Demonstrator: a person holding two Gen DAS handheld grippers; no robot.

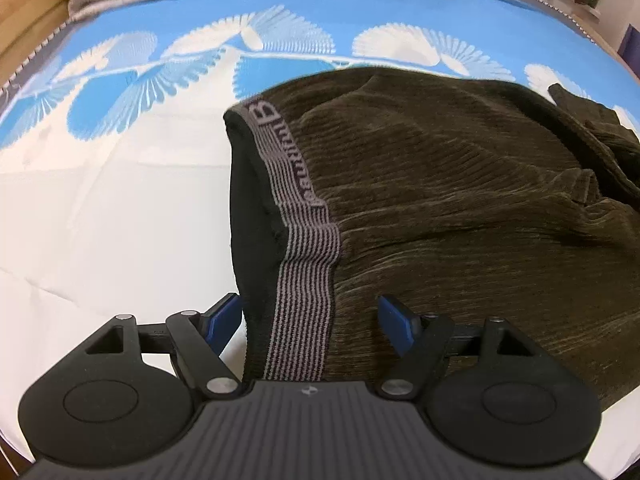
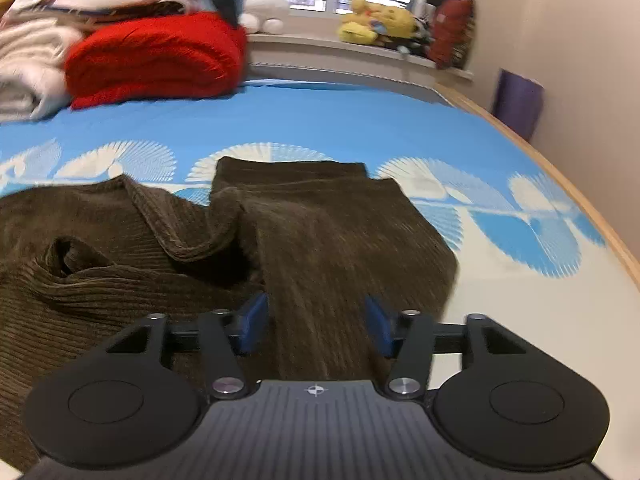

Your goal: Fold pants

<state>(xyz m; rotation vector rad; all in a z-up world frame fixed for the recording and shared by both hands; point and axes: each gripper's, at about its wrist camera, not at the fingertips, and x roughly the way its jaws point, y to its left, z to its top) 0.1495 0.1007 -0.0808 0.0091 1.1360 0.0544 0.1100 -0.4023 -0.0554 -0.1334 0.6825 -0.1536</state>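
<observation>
So the brown corduroy pants [image 1: 460, 208] are spread across the blue and white bedsheet [image 1: 100, 200], pretty rumpled. In the left wrist view the striped grey waistband [image 1: 304, 280] is seen running down toward the camera, right between the blue pads of the left gripper [image 1: 314, 322]. The jaws there are set wide, and the pads aren't pressed on the fabric, so nothing is really gripped.

In the right wrist view the right gripper [image 2: 316, 322] is held over the leg end of the pants [image 2: 320, 240], fingers spread fairly wide too, with a strip of corduroy lying between them but not pinched. The legs are laid partly doubled over, with one fold bunched up at the left. The picture is a bit blurred.

Further back, a red blanket [image 2: 156, 60] is stacked beside pale folded laundry [image 2: 28, 64], and some plush toys [image 2: 372, 24] are lined up on the windowsill.
</observation>
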